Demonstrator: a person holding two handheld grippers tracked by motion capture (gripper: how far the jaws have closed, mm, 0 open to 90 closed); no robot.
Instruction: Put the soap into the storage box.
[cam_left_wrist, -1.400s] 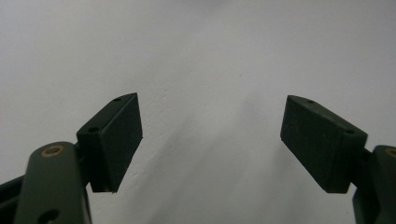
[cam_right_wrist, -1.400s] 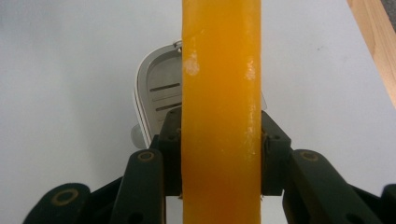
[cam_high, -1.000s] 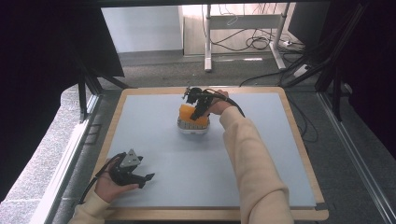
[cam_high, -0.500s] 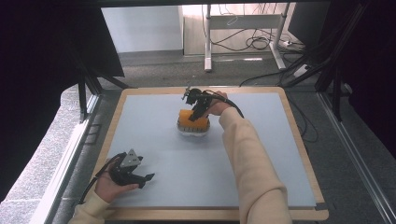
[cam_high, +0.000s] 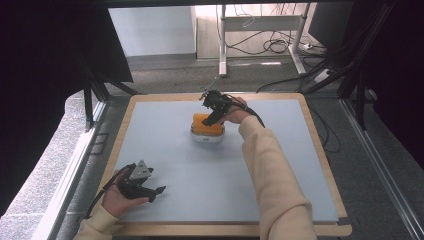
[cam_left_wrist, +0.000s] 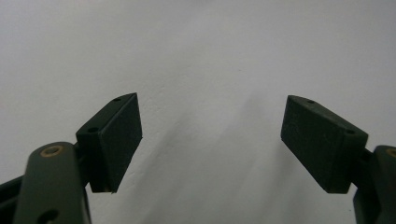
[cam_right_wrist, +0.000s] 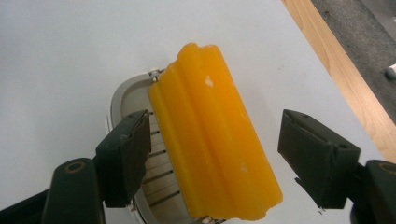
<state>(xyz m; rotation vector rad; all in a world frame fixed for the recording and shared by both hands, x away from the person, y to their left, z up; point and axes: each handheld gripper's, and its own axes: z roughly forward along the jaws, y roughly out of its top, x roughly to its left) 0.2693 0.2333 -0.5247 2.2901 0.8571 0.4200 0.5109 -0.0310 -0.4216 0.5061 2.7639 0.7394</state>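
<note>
An orange ridged block (cam_right_wrist: 212, 135) lies across a small white slotted dish (cam_right_wrist: 133, 100) near the back middle of the table. In the high view the orange block (cam_high: 206, 125) sits on the white dish (cam_high: 206, 137), and my right gripper (cam_high: 214, 107) hovers just behind and above it. Its jaws stand open on either side of the block, with a gap at each side. My left gripper (cam_high: 150, 190) rests low at the front left, open, over the bare blue-grey mat (cam_left_wrist: 201, 56) with nothing between its fingers (cam_left_wrist: 116, 140).
The blue-grey mat (cam_high: 165, 150) covers a wood-edged table (cam_high: 320, 145). Beyond the back edge are a floor with cables and desk legs (cam_high: 260, 45). A wooden edge (cam_right_wrist: 336, 65) runs at the right in the right gripper view.
The right gripper has shifted slightly back from over the orange block. The left gripper has stayed put.
</note>
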